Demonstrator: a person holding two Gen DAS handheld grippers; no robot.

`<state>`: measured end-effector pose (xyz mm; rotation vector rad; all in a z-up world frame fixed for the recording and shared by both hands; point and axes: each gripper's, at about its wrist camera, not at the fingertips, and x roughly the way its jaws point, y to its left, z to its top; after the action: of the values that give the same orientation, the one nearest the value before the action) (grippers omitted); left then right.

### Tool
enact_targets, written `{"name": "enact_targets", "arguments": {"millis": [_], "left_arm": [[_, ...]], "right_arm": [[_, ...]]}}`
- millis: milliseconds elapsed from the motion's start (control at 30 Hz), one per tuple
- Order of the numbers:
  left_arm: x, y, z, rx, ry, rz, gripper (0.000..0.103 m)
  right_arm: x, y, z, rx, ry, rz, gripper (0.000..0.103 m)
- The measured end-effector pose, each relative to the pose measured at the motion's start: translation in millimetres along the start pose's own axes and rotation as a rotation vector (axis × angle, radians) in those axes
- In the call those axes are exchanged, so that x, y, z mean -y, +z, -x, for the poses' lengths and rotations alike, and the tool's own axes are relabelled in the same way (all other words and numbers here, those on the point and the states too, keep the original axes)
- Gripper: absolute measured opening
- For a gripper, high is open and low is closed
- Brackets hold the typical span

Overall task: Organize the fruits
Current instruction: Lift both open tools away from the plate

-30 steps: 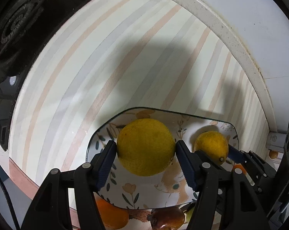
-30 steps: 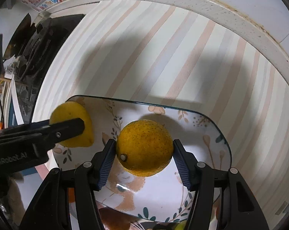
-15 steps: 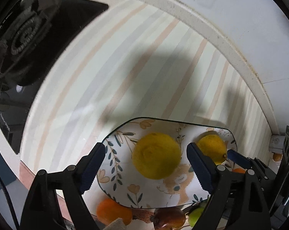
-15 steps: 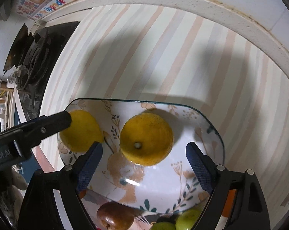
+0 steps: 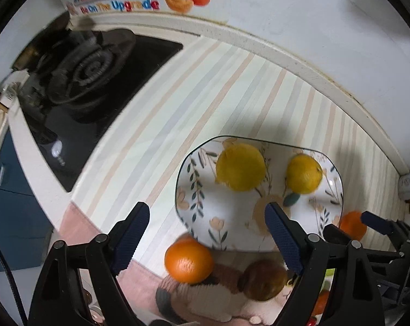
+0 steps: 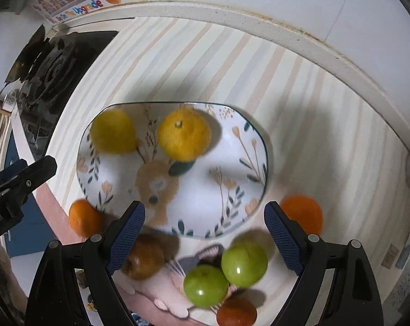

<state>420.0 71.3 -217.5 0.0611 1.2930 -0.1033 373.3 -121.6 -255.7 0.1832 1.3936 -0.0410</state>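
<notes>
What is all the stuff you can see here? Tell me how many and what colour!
Yellow fruits: 2, yellow, side by side on the plate.
Plate: 1, white with flower and bunny pattern, on the striped counter.
Oranges: 2, orange, on the counter left and right of the plate.
Green fruits: 2, green, touching, in front of the plate.
Brown fruit: 1, brown, front left.
Red-orange fruit: 1, bottom edge.
Stove: 1, black, far left.
Sticker: 1, colourful letters, on the wall.
Left gripper: 1, black with blue pads, open, empty.
Right gripper: 1, same, open, empty.
</notes>
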Motion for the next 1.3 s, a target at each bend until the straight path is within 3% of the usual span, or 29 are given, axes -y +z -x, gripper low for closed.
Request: {"name": "enact_targets", "arguments": {"millis": [567,867,1133,1300], "left_arm": [[18.6,-75.4,108.9,0.173,-0.007,-0.041,0.087],[25.5,-104.9,155.4,0.237,-0.028,-0.044,0.087],[27.7,-120.1,179.7,0.265,-0.057,-0.035,0.087],[22.4,-120.8,178.5,0.261,-0.074,-0.004,0.087]], "right_arm": [[-18.5,-74.5,117.0,0.190,-0.016,0.074,0.092],[-14.6,-113.0,170.6,0.259,0.027,0.078,0.092],[-12.5,-131.3,196.5,0.291,0.070,0.071,0.092],[-2.4,-130.9,186.8,0.274,0.086,0.031,0.092]]}}
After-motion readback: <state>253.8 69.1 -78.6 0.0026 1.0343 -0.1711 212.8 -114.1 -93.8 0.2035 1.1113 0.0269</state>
